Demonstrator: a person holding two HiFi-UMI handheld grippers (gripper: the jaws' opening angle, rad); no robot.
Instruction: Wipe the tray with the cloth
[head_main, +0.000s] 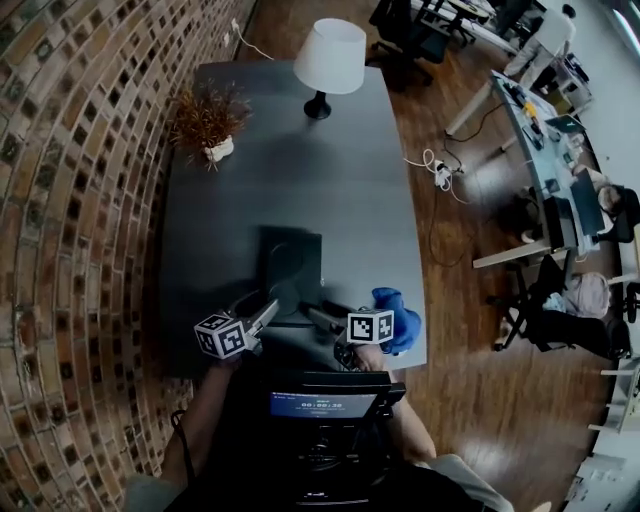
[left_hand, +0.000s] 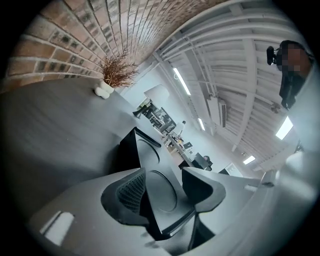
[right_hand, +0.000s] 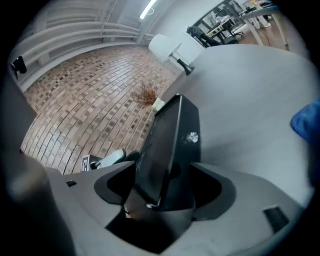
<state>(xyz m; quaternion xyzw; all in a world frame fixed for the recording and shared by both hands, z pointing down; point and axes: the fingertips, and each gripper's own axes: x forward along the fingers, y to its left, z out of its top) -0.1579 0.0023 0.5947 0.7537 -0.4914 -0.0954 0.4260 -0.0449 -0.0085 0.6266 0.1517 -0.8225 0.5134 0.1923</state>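
**Tray (head_main: 290, 270) clamped, cloth (head_main: 398, 318) idle**

The tray, lower centre of the frame, is clamped by the right gripper (head_main: 318, 318) and, apparently, the left gripper (head_main: 264, 311). The cloth lies at lower right — uneven pulls could twist the tray loose onto the table (head_main: 300, 170).

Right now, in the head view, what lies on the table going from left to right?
dried plant → tray → blue cloth. The lamp is left out because it overlaps the tray's span.
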